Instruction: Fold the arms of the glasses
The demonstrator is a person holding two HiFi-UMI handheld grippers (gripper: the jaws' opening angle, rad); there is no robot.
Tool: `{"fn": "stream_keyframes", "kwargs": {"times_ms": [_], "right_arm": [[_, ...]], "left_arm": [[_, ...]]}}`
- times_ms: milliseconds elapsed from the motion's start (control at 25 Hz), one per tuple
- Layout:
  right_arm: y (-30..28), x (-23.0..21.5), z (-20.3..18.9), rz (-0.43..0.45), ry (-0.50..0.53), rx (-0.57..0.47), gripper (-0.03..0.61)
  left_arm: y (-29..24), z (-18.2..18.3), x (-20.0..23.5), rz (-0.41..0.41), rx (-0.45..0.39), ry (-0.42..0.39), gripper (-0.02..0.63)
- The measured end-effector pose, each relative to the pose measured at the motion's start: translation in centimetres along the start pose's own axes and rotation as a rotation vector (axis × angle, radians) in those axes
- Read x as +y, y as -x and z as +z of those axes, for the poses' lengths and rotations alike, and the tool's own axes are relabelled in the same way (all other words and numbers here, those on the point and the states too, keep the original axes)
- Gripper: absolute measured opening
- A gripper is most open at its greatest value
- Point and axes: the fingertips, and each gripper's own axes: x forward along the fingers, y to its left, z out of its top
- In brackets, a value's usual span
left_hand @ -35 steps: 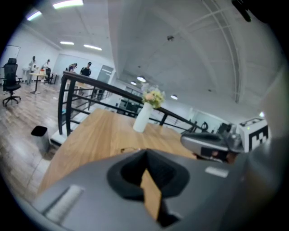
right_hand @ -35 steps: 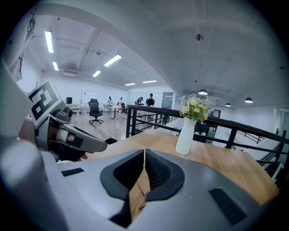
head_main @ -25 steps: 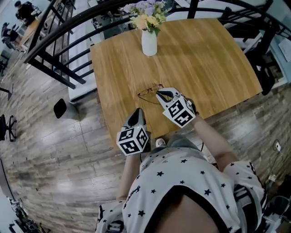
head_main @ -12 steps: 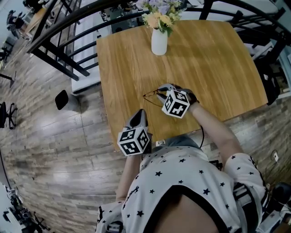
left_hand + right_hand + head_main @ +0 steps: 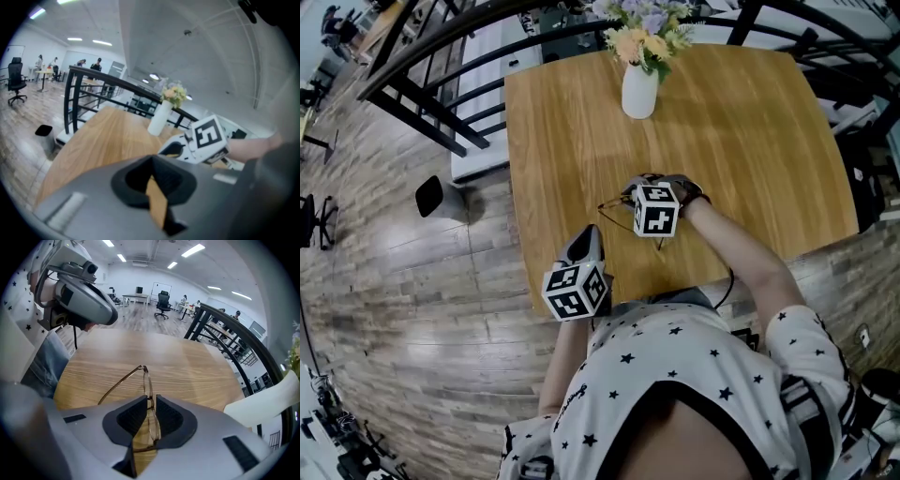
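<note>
R gripper (image 5: 149, 416): pads almost together, pinching the front frame of the glasses (image 5: 148, 382) at abt the bridge. One lens rim sticks out past the tips; the other sits back in the gap betw. the jaws. One arm (image 5: 119, 384) stands swung open and runs off to the left in the right gripper view. This gripper tilts steeply down over the wooden table (image 5: 750, 131), toward its near side, roughly mid-width. Can't tell if the frame touches the wood.

L gripper (image 5: 153, 180): pads pressed together, nothing betw. them. It sits at the table's near edge, left of and nearer than the R gripper, apart from the glasses, w/ its tips aimed toward the far side.

Further out: a white vase (image 5: 639, 91) w/ flowers (image 5: 645, 28) stands upright at the far side of the table, well apart from both grippers. Black railing (image 5: 422, 75) runs past the far-left corner. Wood-plank floor (image 5: 412, 309) is to the left.
</note>
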Motion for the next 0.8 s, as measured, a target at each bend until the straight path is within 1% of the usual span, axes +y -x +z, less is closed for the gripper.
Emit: {"fn": "stream_keyframes", "kwargs": {"times_ms": [200,320,400,640,800], "right_arm": [[-1.3,0.2,-0.3,0.081,0.062,0.040,0.021],[-1.6,0.1,-0.2,0.106,0.089,0.049,0.021],[-1.6,0.0,-0.1,0.116,0.088,0.044,0.021],[-1.7,-0.1,0.1,0.108,0.099,0.033,0.023],[-1.5,0.0,0.0,0.071,0.076,0.024,0.023]], "left_arm": [[-0.5,0.2,0.6,0.021,-0.004,0.011,0.009],[-0.7,0.2,0.8,0.035,-0.002,0.019,0.009],[-0.8,0.1,0.9,0.040,0.002,0.023,0.009],[-1.1,0.1,0.8,0.037,0.009,0.023,0.009],[-0.9,0.1,0.3,0.023,0.003,0.017,0.009]]}}
